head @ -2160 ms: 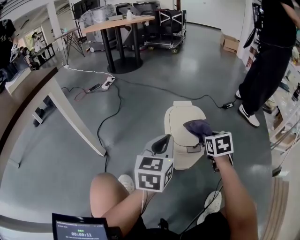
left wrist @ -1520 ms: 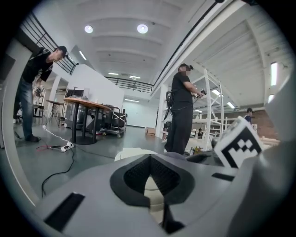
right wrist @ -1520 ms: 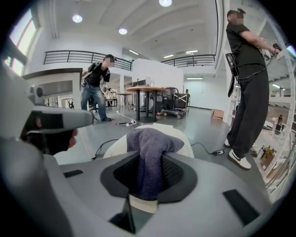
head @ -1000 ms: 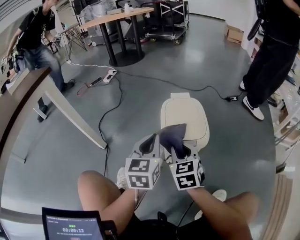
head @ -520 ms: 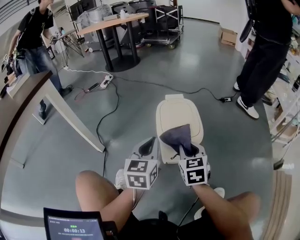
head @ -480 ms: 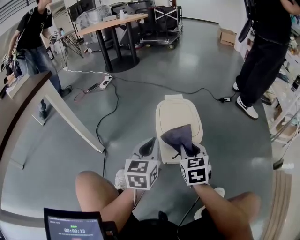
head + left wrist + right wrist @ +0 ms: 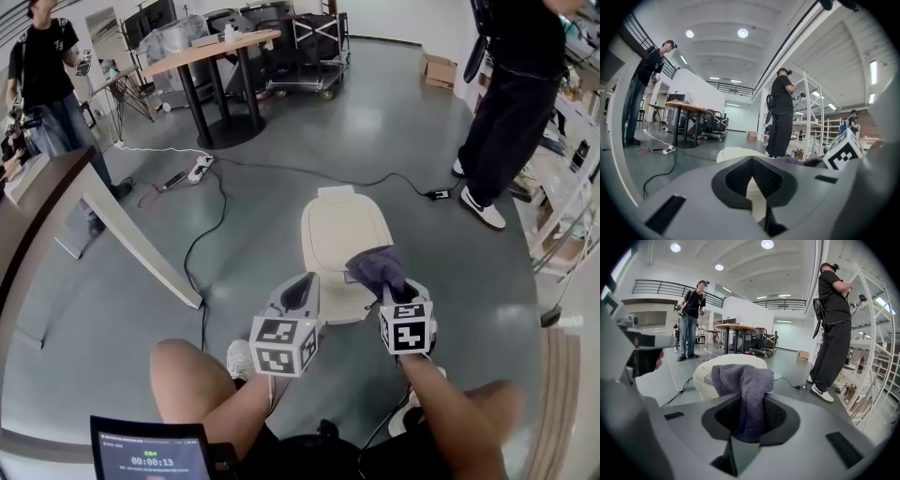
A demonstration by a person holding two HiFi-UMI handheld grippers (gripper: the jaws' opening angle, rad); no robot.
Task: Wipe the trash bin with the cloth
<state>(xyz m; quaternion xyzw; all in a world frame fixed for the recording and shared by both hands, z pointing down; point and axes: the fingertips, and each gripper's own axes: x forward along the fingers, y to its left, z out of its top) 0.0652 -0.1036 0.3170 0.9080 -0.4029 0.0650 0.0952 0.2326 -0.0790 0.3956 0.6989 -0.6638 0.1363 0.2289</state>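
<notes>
Cloth [image 7: 377,268] in right tongs [image 7: 386,289], at trash bin [image 7: 337,234]

A cream-coloured trash bin [image 7: 342,234] stands upright on a grey floor, its lid closed. The lid is smooth and rounded, with a small raised tab at the far edge. A dark purple-grey cloth [image 7: 377,267] of knitted texture is pinched between the jaws of the right gripper [image 7: 392,292]. Its bunched free end droops over the bin lid's near right corner. Whether it touches the lid cannot be told.
</notes>
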